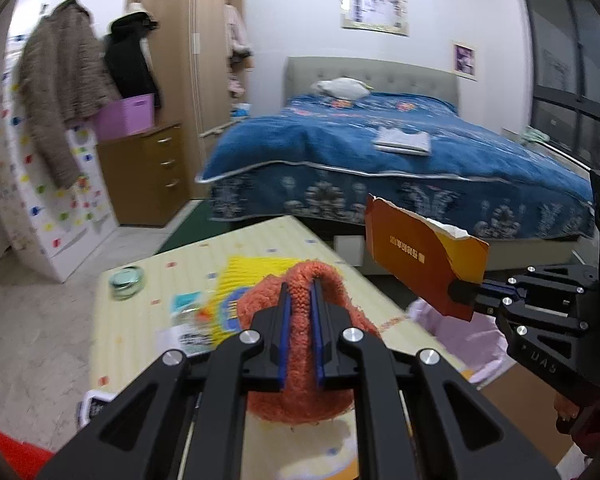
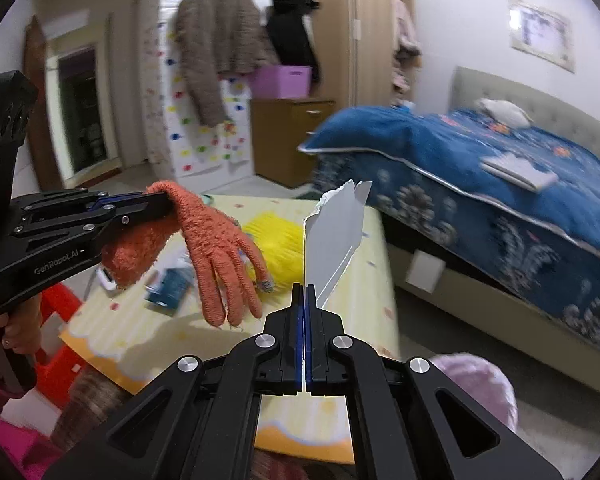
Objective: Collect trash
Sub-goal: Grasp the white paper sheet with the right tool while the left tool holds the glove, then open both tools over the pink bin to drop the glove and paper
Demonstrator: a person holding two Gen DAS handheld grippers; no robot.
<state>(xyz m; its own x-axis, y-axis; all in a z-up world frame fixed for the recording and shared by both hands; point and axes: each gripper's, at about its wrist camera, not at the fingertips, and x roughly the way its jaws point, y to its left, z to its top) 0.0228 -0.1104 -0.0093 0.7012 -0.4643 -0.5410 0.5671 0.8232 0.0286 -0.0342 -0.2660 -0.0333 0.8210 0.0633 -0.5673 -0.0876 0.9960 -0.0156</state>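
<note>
My left gripper [image 1: 300, 286] is shut on an orange knitted glove [image 1: 300, 344] and holds it above the small yellow table [image 1: 140, 328]; in the right wrist view the glove [image 2: 216, 248] hangs with its fingers down from that gripper [image 2: 168, 200]. My right gripper [image 2: 304, 288] is shut on a torn piece of cardboard [image 2: 334, 236], grey inside; in the left wrist view the cardboard [image 1: 416, 256] shows its orange printed side, held by that gripper [image 1: 458, 290] off the table's right edge.
On the table lie a yellow fuzzy item [image 1: 256, 276], a blue-white packet [image 1: 186, 304], printed paper [image 1: 188, 338] and a glass dish [image 1: 126, 282]. A pink bin [image 2: 476, 388] stands right of the table. A blue bed [image 1: 380, 160] is behind. A red stool [image 2: 56, 344] stands to the left.
</note>
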